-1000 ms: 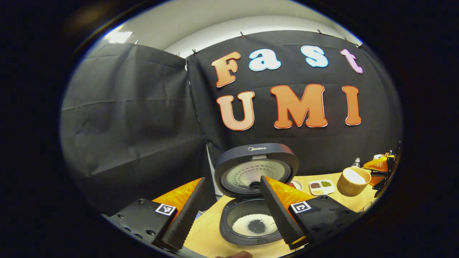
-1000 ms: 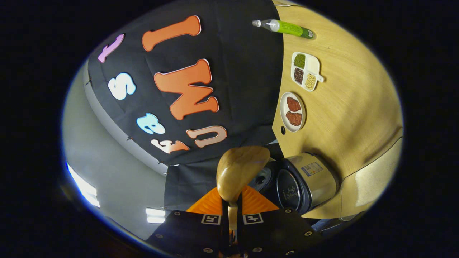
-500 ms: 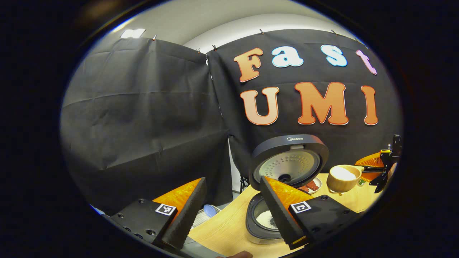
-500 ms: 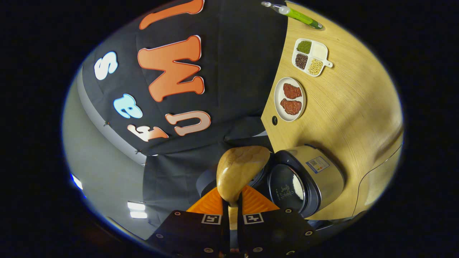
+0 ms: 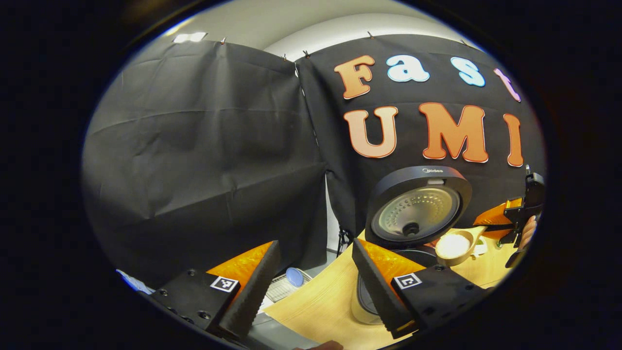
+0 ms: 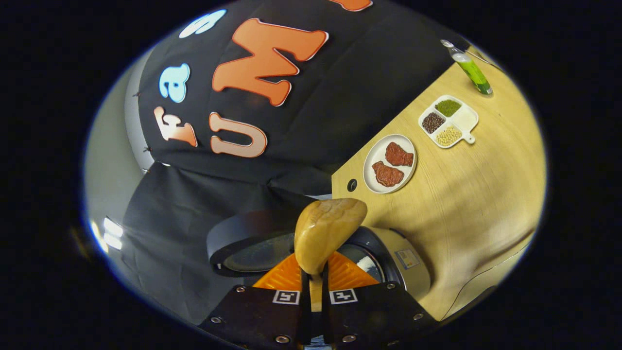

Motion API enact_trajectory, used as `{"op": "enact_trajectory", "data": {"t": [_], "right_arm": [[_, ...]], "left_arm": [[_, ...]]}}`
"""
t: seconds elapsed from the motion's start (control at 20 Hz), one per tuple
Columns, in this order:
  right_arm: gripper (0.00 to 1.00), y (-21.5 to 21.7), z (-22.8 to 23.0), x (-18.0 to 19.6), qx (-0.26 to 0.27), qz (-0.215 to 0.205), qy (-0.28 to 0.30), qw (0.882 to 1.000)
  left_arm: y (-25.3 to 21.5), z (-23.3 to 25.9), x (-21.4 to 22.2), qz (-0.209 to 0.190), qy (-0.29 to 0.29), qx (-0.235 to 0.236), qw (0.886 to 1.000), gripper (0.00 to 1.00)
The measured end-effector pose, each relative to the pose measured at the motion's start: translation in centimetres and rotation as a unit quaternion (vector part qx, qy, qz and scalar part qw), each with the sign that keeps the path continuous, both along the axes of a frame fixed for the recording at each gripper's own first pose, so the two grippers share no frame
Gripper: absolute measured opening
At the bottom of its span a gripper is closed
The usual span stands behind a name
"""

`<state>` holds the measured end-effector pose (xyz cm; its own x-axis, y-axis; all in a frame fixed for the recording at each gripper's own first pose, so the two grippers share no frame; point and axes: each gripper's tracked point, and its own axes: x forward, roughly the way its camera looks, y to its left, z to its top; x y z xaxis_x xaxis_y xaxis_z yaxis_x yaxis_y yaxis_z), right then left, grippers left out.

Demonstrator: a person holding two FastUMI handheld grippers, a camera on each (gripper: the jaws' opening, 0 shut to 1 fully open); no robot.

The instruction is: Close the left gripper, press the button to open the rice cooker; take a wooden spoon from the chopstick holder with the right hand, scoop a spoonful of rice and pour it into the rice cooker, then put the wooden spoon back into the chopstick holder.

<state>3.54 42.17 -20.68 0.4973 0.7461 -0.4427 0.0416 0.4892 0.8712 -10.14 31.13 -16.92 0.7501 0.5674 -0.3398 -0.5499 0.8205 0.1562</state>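
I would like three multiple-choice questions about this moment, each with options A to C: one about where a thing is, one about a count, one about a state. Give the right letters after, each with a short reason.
1. Where is the round plate with two red pieces?
A. on the table near the wall cloth
B. inside the cooker
C. on the cooker's lid

2. How many compartments of the divided dish hold dark brown grains?
A. none
B. one
C. three

3. What is the state of the rice cooker's lid?
A. shut
B. taken off and lying on the table
C. raised open

Answers:
1 A: the plate lies on the table by the cloth's edge.
2 B: the divided dish has one dark brown part, beside a green one and a pale yellow one.
3 C: the lid of the rice cooker stands up, its inner side showing.

The right gripper grips the wooden spoon; the left gripper is open.
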Motion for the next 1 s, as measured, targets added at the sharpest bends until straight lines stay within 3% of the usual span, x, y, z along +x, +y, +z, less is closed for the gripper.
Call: {"op": "enact_trajectory", "data": {"t": [0.1, 0.15, 0.2, 0.25, 0.3, 0.4, 0.45, 0.5, 0.6, 0.65, 0.7, 1.0], "right_arm": [[0.08, 0.2, -0.4, 0.1, -0.037, 0.005, -0.029, 0.999], [0.08, 0.2, -0.4, 0.2, -0.051, 0.006, -0.043, 0.998], [0.08, 0.3, -0.4, 0.1, -0.062, 0.009, -0.054, 0.997], [0.08, 0.4, -0.3, 0.1, -0.071, 0.011, -0.066, 0.995], [0.08, 0.5, -0.1, 0.0, -0.081, 0.014, -0.079, 0.993], [0.08, 0.6, 0.1, 0.0, -0.103, 0.019, -0.104, 0.989], [0.08, 0.6, 0.2, 0.1, -0.114, 0.018, -0.117, 0.986], [0.08, 0.7, 0.3, 0.1, -0.123, 0.022, -0.128, 0.984], [0.08, 1.1, 0.7, 0.1, -0.131, 0.028, -0.143, 0.981], [0.08, 1.4, 0.8, 0.1, -0.131, 0.03, -0.146, 0.98], [0.08, 1.6, 0.9, 0.1, -0.133, 0.031, -0.149, 0.979], [0.08, 2.2, 1.3, 0.3, -0.16, 0.039, -0.182, 0.969]], "left_arm": [[0.3, -0.1, -0.2, 0.001, 0.002, 0.004, 1.0, 1.0], [0.3, 0.1, -0.2, 0.001, 0.002, 0.004, 1.0, 0.93], [0.3, 0.1, -0.1, 0.0, 0.0, 0.005, 1.0, 1.0], [0.2, 0.1, -0.1, -0.001, 0.0, 0.005, 1.0, 1.0], [0.2, 0.3, 0.0, -0.003, -0.002, 0.006, 1.0, 0.93], [0.1, 0.4, 0.0, -0.007, -0.003, 0.009, 1.0, 0.93], [0.1, 0.4, 0.0, -0.009, -0.003, 0.01, 1.0, 1.0], [0.0, 0.4, 0.0, -0.011, -0.003, 0.01, 1.0, 1.0], [0.0, 0.2, -0.1, -0.014, -0.002, 0.009, 1.0, 1.0], [0.0, 0.3, -0.1, -0.013, -0.002, 0.011, 1.0, 0.93], [0.0, 0.3, 0.0, -0.013, -0.002, 0.01, 1.0, 1.0], [0.3, 0.3, -0.1, 0.0, 0.0, 0.011, 1.0, 1.0]]}}
